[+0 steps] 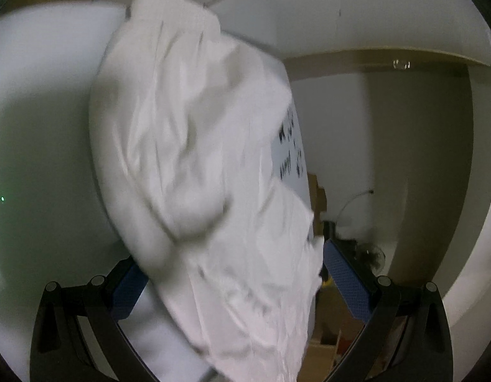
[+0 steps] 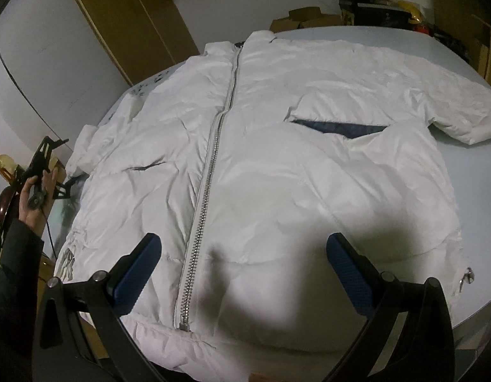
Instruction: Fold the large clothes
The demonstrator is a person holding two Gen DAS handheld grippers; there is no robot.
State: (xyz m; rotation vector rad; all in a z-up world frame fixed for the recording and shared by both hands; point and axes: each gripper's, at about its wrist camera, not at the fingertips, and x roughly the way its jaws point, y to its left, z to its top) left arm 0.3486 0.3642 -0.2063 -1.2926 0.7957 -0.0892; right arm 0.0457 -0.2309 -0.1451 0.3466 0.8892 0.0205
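Note:
A large white puffer jacket point(image 2: 277, 146) lies front up on a pale round table point(image 2: 468, 197), its silver zipper point(image 2: 210, 172) closed down the middle. One sleeve point(image 2: 461, 108) stretches to the right; the other sleeve's end point(image 2: 86, 146) lies at the table's left edge. My right gripper point(image 2: 242, 273) is open and empty above the jacket's hem. My left gripper point(image 1: 232, 280) is open at the table's left edge, with the white sleeve point(image 1: 194, 146) filling the gap between its blue pads without being pinched. It also shows in the right wrist view point(image 2: 51, 165), held in a hand.
A brown wardrobe point(image 2: 127, 16) stands behind the table. Cardboard boxes point(image 2: 309, 19) and dark clutter point(image 2: 382, 3) sit at the far side. A bottle and a dark pot point(image 2: 3, 191) stand left of the table. Black marks point(image 1: 290, 146) show on the tabletop.

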